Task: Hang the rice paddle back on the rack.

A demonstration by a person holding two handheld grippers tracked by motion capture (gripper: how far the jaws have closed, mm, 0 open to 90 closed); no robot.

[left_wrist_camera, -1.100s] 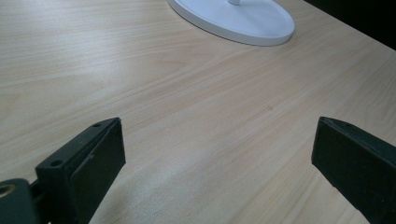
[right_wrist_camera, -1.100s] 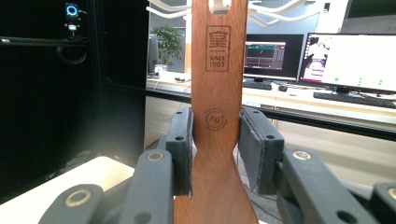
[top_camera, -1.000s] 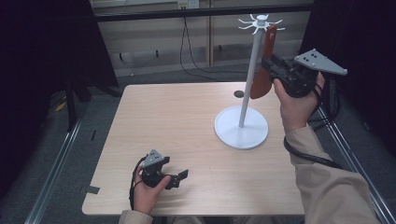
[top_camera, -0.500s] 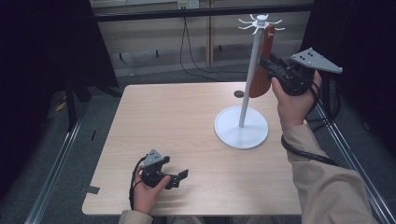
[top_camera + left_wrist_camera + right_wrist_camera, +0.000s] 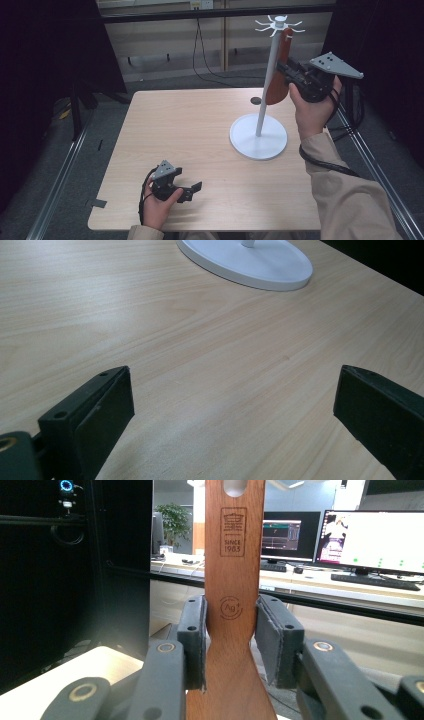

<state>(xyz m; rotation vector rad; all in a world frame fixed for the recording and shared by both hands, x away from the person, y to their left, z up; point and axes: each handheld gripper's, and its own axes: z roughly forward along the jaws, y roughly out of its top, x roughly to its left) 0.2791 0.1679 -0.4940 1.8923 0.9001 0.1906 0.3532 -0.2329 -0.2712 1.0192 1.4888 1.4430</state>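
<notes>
Spatula (image 5: 234,580) hangs beside the white stand's (image 5: 258,136) pole, near its top hooks | my right gripper (image 5: 289,71) is clamped on its wooden handle | my left gripper (image 5: 192,189) rests on the table (image 5: 200,125), jaws spread wide, holding nothing

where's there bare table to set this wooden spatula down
Most of the table is bare: the whole stretch left of the white stand base, back to the far edge, and the front right corner. Crowded spots: the base itself and the front edge around the left tongs.
</notes>
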